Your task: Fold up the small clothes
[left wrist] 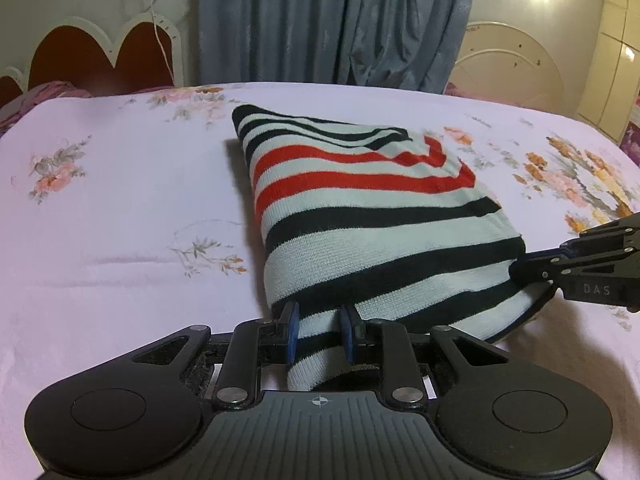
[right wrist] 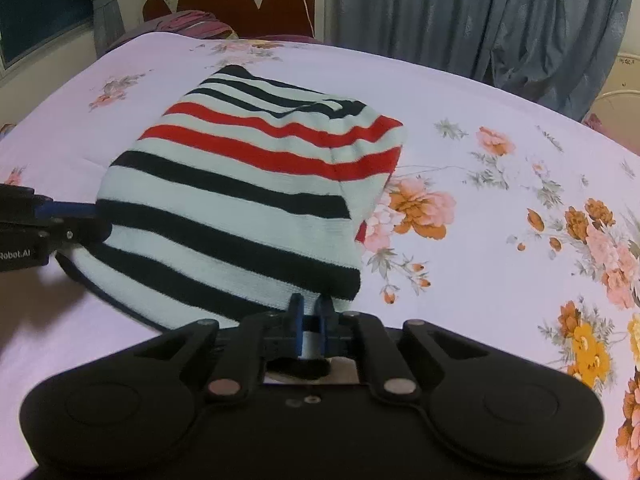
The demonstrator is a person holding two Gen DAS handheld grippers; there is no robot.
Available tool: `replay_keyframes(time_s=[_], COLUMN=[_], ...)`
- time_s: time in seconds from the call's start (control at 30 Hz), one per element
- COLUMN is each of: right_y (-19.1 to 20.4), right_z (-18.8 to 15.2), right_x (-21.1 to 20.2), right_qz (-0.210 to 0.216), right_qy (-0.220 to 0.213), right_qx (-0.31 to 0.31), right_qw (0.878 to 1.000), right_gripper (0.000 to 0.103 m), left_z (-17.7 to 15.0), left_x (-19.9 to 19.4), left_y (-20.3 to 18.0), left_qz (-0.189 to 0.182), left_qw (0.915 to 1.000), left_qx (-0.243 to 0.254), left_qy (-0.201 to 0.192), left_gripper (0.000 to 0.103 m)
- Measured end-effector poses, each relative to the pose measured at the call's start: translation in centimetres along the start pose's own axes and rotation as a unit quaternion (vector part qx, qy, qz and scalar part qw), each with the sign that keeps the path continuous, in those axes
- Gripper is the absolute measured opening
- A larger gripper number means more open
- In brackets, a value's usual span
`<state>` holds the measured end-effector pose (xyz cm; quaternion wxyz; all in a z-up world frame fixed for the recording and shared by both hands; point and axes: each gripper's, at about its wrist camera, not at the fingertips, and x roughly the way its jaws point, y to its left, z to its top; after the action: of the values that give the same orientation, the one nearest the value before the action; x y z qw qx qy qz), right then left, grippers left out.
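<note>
A folded knit garment [left wrist: 360,220] with white, black and red stripes lies on the floral bed sheet [left wrist: 120,220]. My left gripper [left wrist: 320,312] holds its near edge: a fold of striped cloth fills the gap between the blue pads [left wrist: 294,332]. From the right side, my right gripper [left wrist: 520,268] bites the garment's near right corner. In the right wrist view the garment [right wrist: 240,200] spreads ahead, and my right gripper [right wrist: 311,304] is shut on its near hem. There my left gripper [right wrist: 96,216] reaches in from the left edge, on the garment's left border.
The pale pink sheet [right wrist: 480,120] with orange and pink flowers covers the bed all round the garment. A red and white headboard [left wrist: 100,52] and a purple pillow [right wrist: 200,22] stand at the far end. Grey-blue curtains [left wrist: 340,20] hang behind the bed.
</note>
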<state>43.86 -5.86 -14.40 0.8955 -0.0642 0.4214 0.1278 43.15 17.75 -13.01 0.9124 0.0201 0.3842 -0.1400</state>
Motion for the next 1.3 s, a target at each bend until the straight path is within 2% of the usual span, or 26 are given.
replay_keyframes(time_s=[0.2,0.47,0.53,0.57,0.6,0.63,0.67,0.7,0.73,0.8,0.93,1.3], right_y=[0.2,-0.1,-0.2,-0.2,-0.4,-0.5,-0.5,-0.5,-0.6,-0.7,-0.7,1.3], right_z=[-0.9,-0.5,-0.4,-0.5,-0.7,-1.1,-1.6,-2.2,-2.8,-3.9,-6.2,-9.2], right_x=[-0.3,-0.7,-1.1,-1.6,-2.4,-3.2,-3.8,-4.4,-4.6,-4.6,-6.1,-16.5], right_qz=[-0.007,0.002,0.006,0.008,0.015,0.014,0.005,-0.002,-0.005,-0.009,-0.013,-0.048], right_qy=[-0.017,-0.006,-0.003,-0.007,-0.017,-0.026,-0.037,-0.047,-0.040,-0.017,-0.017,-0.085], right_qx=[-0.002,0.015,0.018,0.022,0.031,0.039,0.044,0.043,0.040,0.042,0.046,0.048], right_qw=[1.000,1.000,1.000,1.000,0.999,0.999,0.998,0.998,0.998,0.999,0.999,0.994], right_gripper=[0.005,0.006,0.010,0.016,0.036,0.056,0.096,0.101,0.102,0.102,0.102,0.102], left_z=[-0.1,-0.3,-0.4,-0.4,-0.6,-0.9,-1.2,-1.7,-2.3,-3.3,-4.9,-6.3], left_x=[0.1,-0.6,-1.2,-1.6,-2.3,-2.8,-3.3,-3.8,-4.5,-5.1,-6.9,-17.8], left_y=[-1.1,-2.2,-2.4,-2.5,-2.7,-2.9,-3.1,-3.4,-3.8,-4.5,-5.7,-10.2], left_qz=[0.027,0.058,0.063,0.065,0.071,0.079,0.089,0.105,0.117,0.118,0.112,0.114], left_qw=[0.9996,0.9983,0.9980,0.9978,0.9973,0.9966,0.9956,0.9939,0.9923,0.9924,0.9930,0.9888], left_qx=[0.001,-0.003,-0.009,-0.013,-0.017,-0.019,-0.022,-0.025,-0.020,-0.010,-0.017,-0.010], left_qy=[0.002,0.001,-0.001,-0.002,-0.007,-0.011,-0.016,-0.023,-0.037,-0.036,-0.034,-0.095], left_gripper=[0.022,0.022,0.022,0.022,0.022,0.032,0.051,0.095,0.103,0.103,0.103,0.103])
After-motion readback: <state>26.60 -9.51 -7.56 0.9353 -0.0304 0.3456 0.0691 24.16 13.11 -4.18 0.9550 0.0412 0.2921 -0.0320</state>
